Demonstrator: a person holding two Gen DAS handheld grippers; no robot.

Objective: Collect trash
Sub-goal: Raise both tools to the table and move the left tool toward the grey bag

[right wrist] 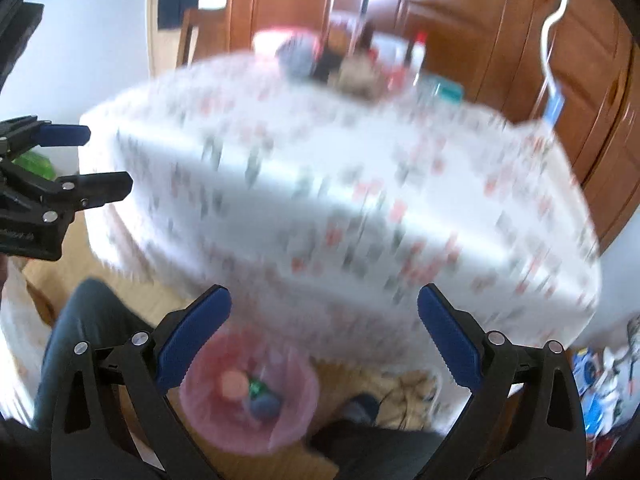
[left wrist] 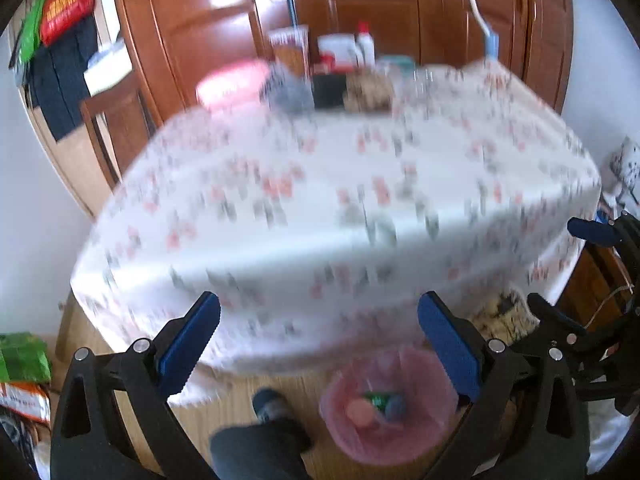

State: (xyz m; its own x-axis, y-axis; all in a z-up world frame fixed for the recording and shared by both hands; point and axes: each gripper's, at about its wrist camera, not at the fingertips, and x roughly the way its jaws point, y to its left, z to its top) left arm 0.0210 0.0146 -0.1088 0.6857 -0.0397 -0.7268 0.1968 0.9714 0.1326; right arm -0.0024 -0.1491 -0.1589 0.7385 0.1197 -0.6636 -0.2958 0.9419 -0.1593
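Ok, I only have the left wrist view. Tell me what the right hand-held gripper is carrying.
Observer: Nothing. The right hand-held gripper is open, with only air between its pads. The bin is below it.
Operator: Now check my left one from the side.
Observer: In the right wrist view, the left hand-held gripper is open too, with nothing between its fingers.
Operator: Report the floor right of the table.
Observer: There is blue and white clutter there, too blurred to name.
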